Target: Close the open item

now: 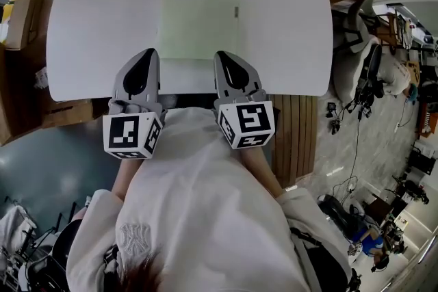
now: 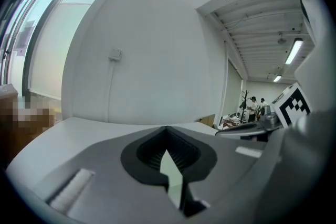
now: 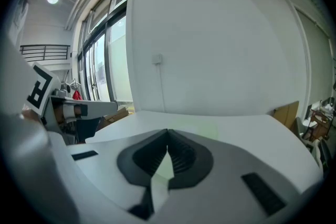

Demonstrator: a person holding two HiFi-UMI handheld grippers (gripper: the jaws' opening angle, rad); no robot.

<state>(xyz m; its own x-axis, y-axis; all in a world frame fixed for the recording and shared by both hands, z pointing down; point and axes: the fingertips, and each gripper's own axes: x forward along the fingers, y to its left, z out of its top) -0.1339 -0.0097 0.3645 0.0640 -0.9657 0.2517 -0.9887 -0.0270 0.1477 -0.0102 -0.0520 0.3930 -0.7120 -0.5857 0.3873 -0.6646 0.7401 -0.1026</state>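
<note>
Head view: left tool (image 1: 148, 52) and right tool (image 1: 220, 55) side by side at near edge of white worktop (image 1: 89, 24), pale green patch (image 1: 198, 24) ahead. Left gripper view: jaws together, nothing between. Right gripper view: same. Open item not identifiable.

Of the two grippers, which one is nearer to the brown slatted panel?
The right gripper: its marker cube sits just beside the slatted panel, while the left gripper is farther away.
</note>
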